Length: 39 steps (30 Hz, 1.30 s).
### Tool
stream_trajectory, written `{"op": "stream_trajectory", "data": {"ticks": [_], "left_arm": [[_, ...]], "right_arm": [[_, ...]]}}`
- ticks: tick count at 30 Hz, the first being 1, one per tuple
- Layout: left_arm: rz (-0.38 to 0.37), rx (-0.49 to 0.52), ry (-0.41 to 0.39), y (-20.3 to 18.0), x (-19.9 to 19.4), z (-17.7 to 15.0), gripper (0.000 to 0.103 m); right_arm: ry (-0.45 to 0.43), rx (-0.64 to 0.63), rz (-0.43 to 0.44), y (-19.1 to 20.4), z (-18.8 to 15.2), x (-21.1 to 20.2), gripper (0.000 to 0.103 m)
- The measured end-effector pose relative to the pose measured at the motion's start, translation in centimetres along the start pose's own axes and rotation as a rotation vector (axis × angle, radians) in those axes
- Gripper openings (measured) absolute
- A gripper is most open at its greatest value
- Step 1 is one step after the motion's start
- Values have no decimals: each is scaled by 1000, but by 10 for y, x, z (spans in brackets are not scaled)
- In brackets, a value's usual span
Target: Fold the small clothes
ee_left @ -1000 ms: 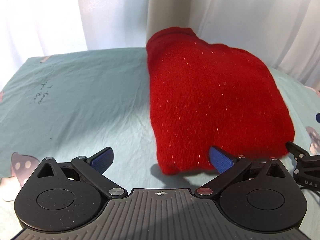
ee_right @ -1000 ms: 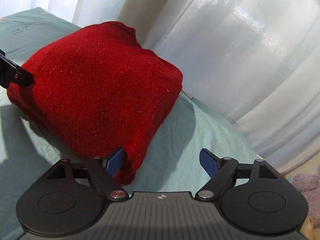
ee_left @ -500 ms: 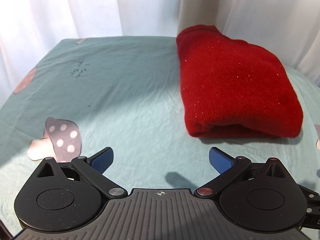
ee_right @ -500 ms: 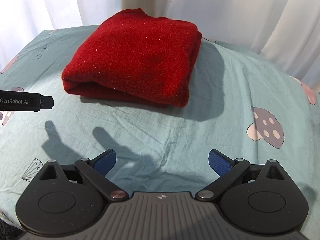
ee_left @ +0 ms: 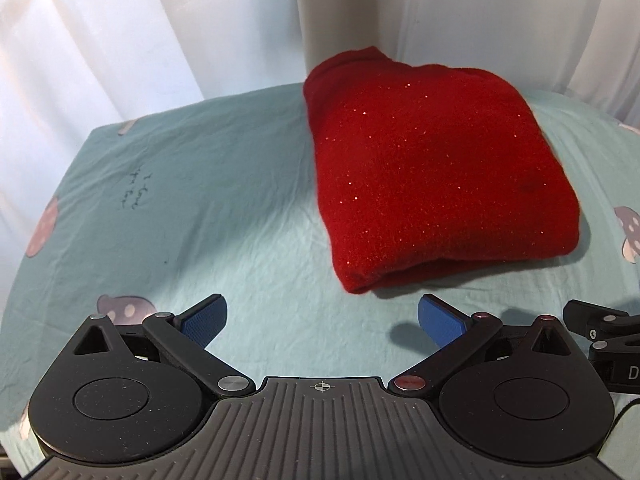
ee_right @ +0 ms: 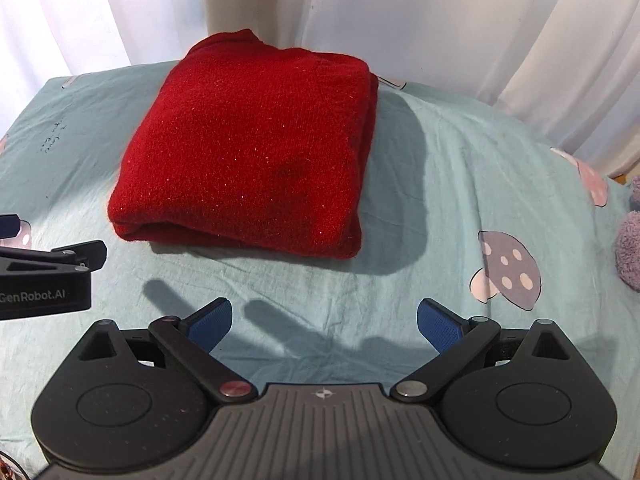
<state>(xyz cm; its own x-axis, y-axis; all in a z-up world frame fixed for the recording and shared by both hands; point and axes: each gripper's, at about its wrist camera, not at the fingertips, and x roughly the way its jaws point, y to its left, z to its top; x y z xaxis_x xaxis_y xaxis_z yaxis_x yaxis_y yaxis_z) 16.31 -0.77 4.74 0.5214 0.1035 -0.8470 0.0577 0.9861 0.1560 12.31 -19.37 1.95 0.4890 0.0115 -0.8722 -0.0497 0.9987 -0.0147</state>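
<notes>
Red fuzzy knit sweater (ee_right: 248, 148) is lying folded on the far side of the teal mushroom-print sheet (ee_right: 440, 184). Both grippers, left (ee_left: 320, 322) and right (ee_right: 324, 322), are holding nothing, fingers wide apart. Lifting away gently is keeping the fold neat.

The small dark writing (ee_left: 136, 191) on the sheet is too small to read — and a purple fuzzy thing (ee_right: 629, 236) is cut off by the right edge.

Red sweater (ee_right: 248, 140) fuzzy glittery knit; sheet (ee_right: 440, 184) matt wrinkled cotton; fingers (ee_right: 440, 326) textured blue rubber.
</notes>
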Motion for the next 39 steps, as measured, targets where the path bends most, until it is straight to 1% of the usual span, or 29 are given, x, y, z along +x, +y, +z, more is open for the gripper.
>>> {"op": "stream_trajectory", "data": {"ticks": [2,7,11,21,39], "left_arm": [[-12,1,5,-1,1,0,103],[-3,4,16,-1,5,1,103],[-12,-3,23,-1,6,1,103],[-39,-5,35,0,6,-1,103],[-41,-3,45,-1,8,0,103]], "right_arm": [[-4,16,7,-1,3,-2,99],[-10,21,-19,1,8,-3,99],[-5,37,-22,-2,10,-2,99],[-3,44,-27,-2,9,-2,99],[3,61,-35,-7,7,-3,99]]}}
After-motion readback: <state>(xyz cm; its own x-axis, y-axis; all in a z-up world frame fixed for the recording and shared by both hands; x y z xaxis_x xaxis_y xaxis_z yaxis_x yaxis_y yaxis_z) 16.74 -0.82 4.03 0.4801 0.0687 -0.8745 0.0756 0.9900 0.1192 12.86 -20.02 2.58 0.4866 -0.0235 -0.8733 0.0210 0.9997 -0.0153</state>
